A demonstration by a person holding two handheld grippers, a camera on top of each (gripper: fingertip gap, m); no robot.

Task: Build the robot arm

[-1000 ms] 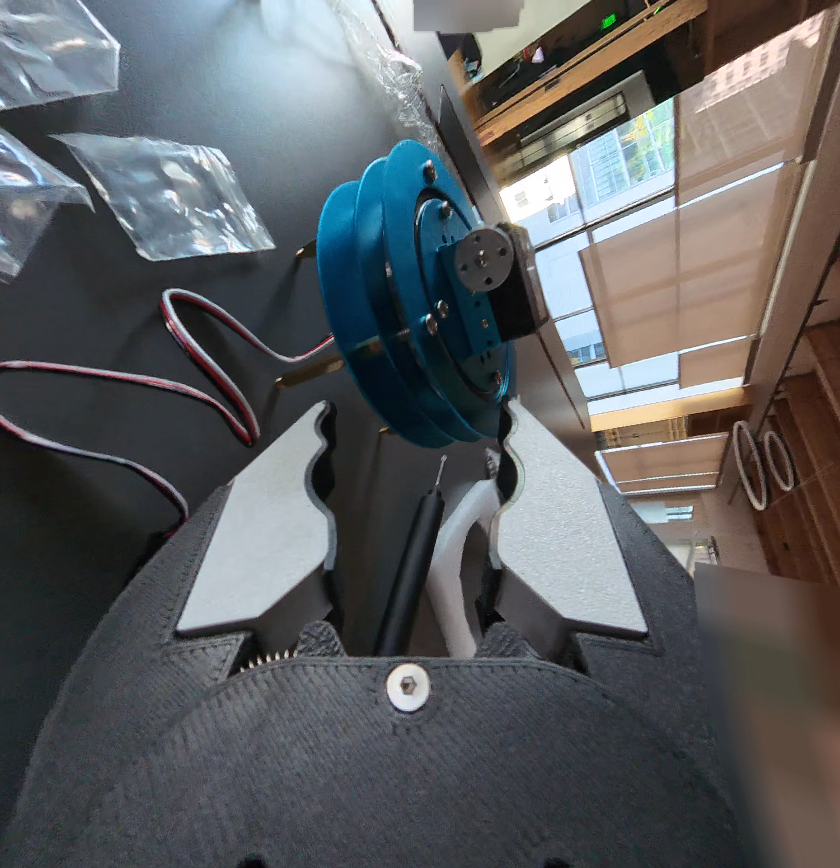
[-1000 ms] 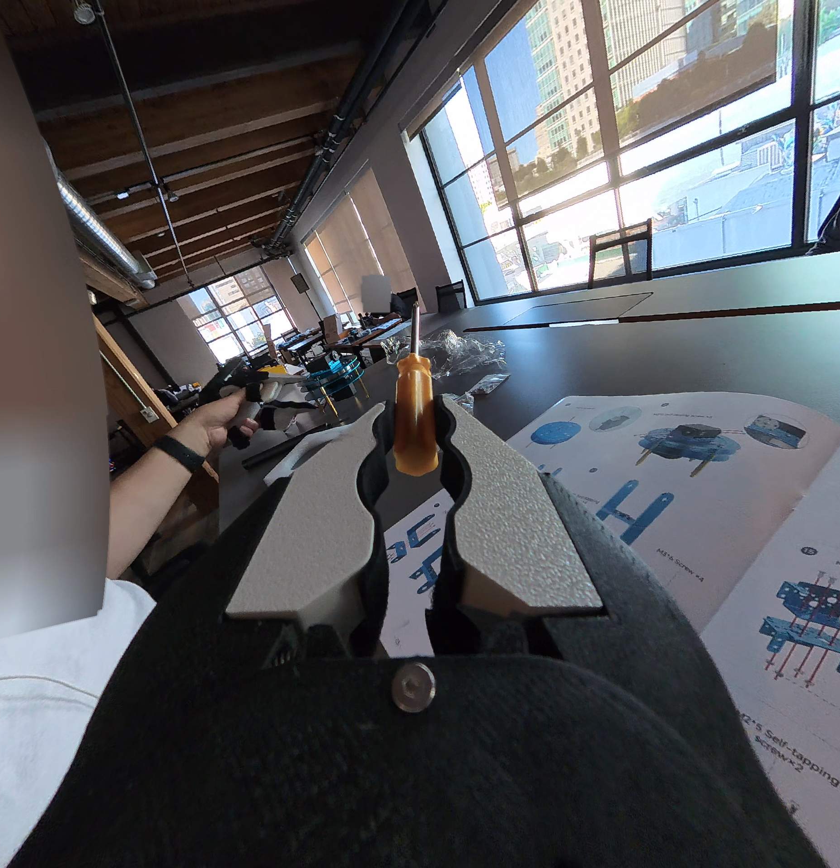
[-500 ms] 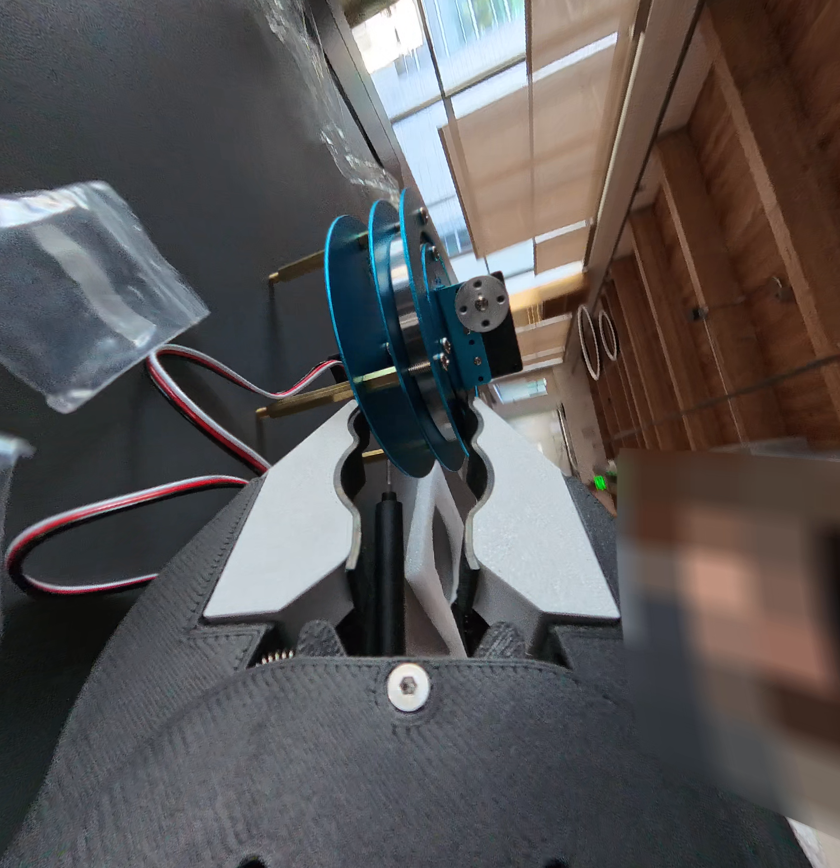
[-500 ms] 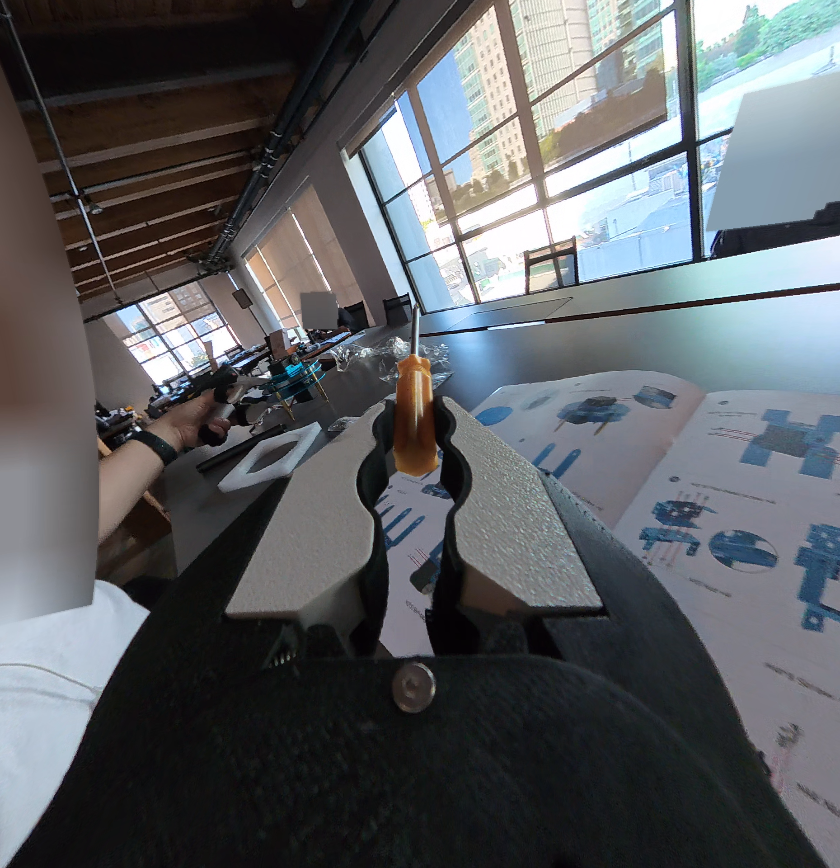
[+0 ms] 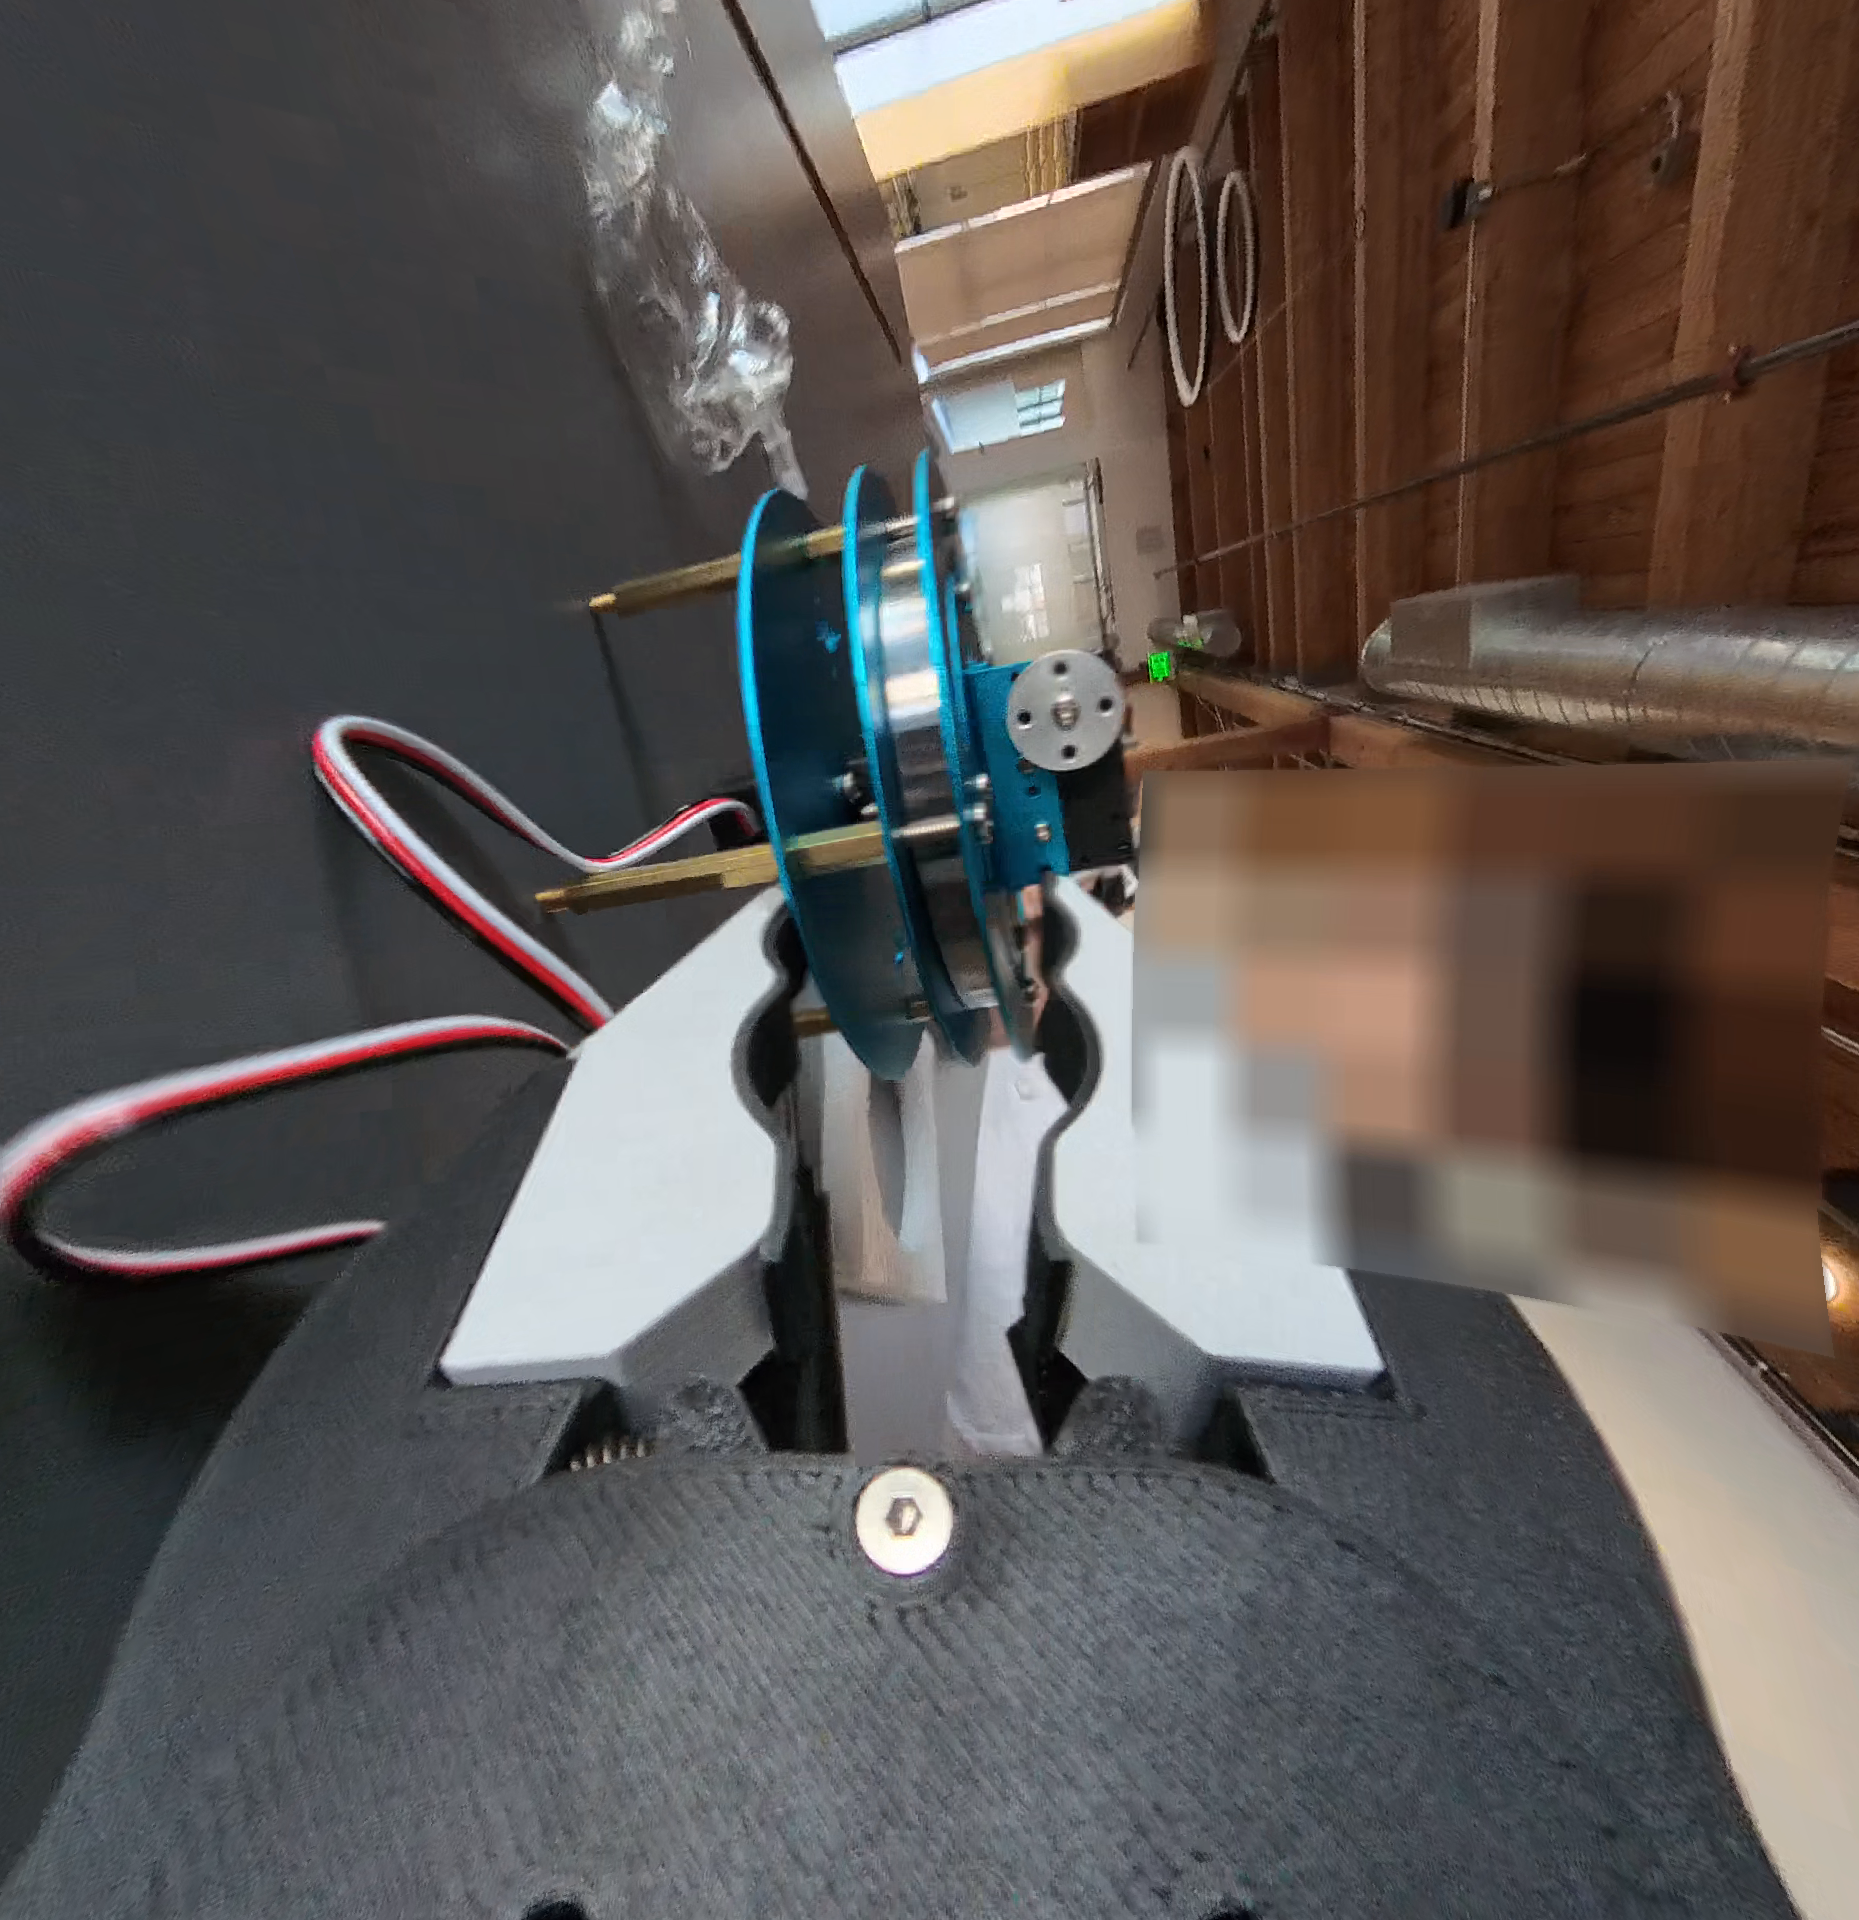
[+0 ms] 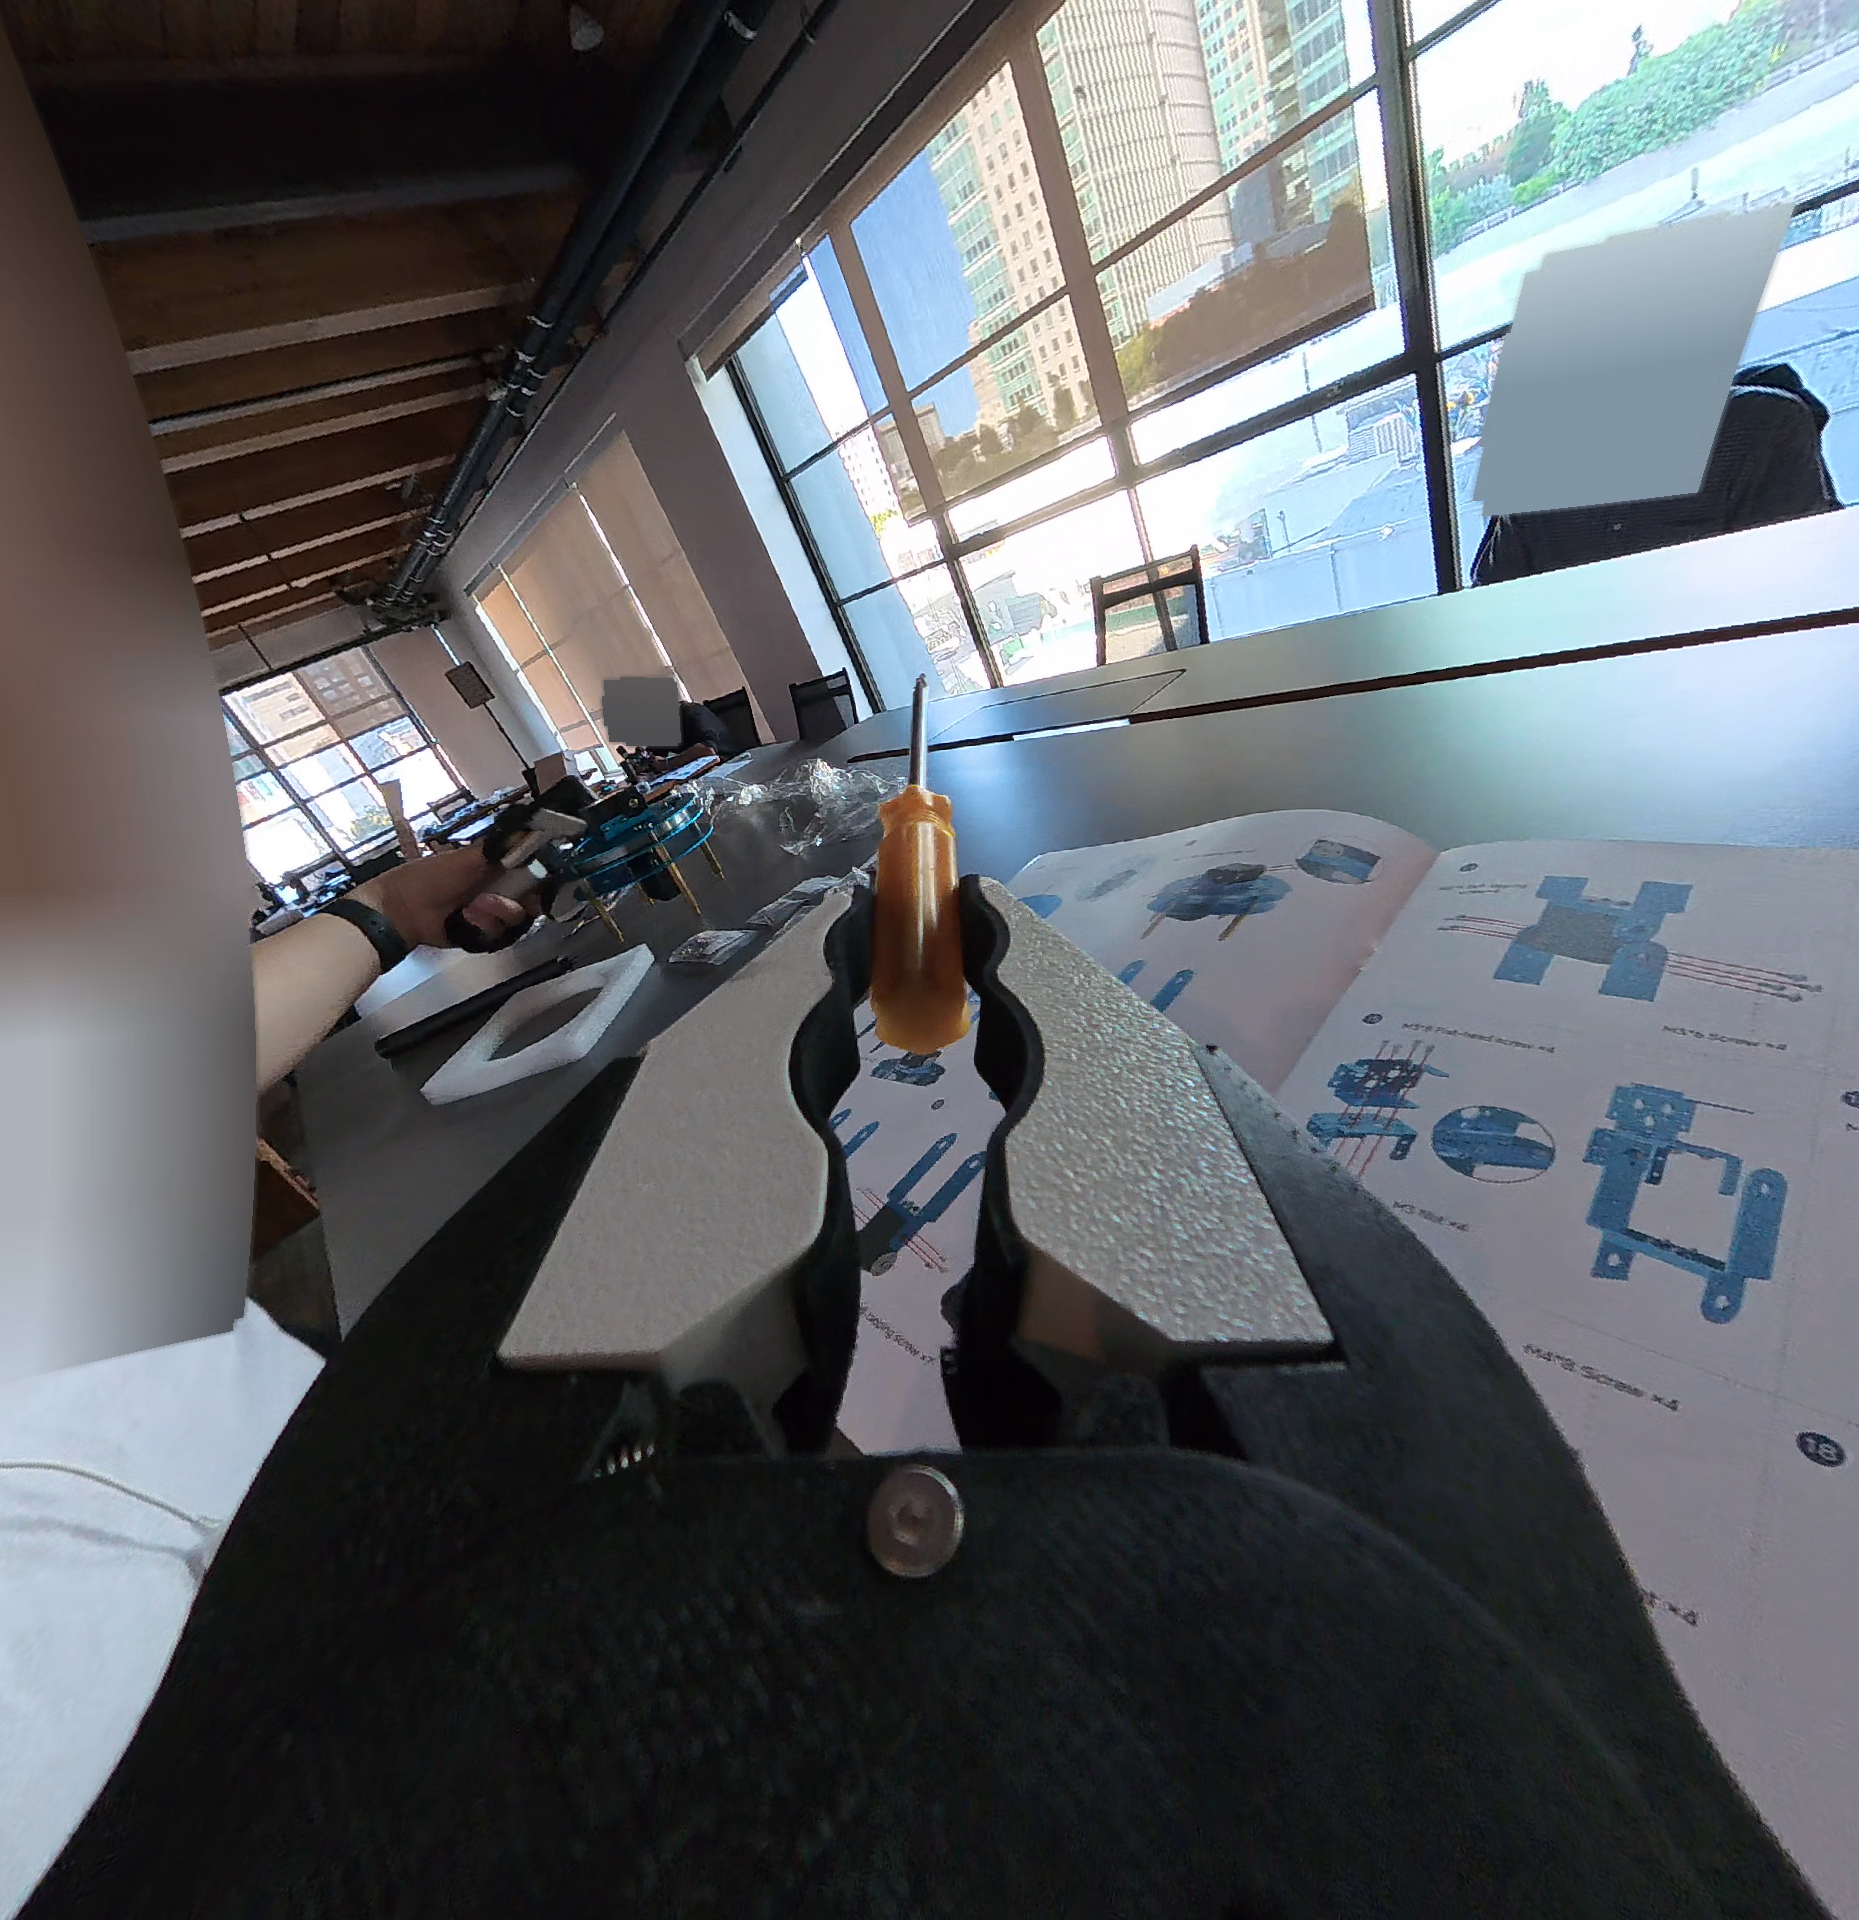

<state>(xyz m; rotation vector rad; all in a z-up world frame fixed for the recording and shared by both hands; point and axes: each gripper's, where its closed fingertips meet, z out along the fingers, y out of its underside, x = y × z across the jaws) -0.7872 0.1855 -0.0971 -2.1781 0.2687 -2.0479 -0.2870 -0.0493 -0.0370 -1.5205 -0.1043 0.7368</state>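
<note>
My left gripper point(image 5: 920, 906) is shut on a blue disc assembly point(image 5: 800, 727) at its lower rim. The assembly has stacked blue plates, brass standoffs point(image 5: 676, 881), a silver servo horn point(image 5: 1065, 712) and a red, white and black cable point(image 5: 281, 1070). It is held turned on its side beside the dark table point(image 5: 281, 416). My right gripper point(image 6: 917, 904) is shut on an orange-handled screwdriver point(image 6: 909, 842), shaft pointing up and away. It hovers over an open instruction booklet point(image 6: 1527, 1039). The left gripper with the blue assembly point(image 6: 634, 831) also shows far off in the right wrist view.
A white foam frame point(image 6: 551, 1018) and a black rod point(image 6: 468, 1008) lie on the table left of the booklet. Crumpled clear plastic bags point(image 6: 811, 800) lie farther back and also show in the left wrist view point(image 5: 696, 312). A person's forearm point(image 6: 312, 966) reaches in from the left. One gripper's finger ends stand about 55 centimetres off the other's.
My left gripper closed from open onto the blue assembly, then lifted and turned it. My right gripper swung over the booklet with the screwdriver still held.
</note>
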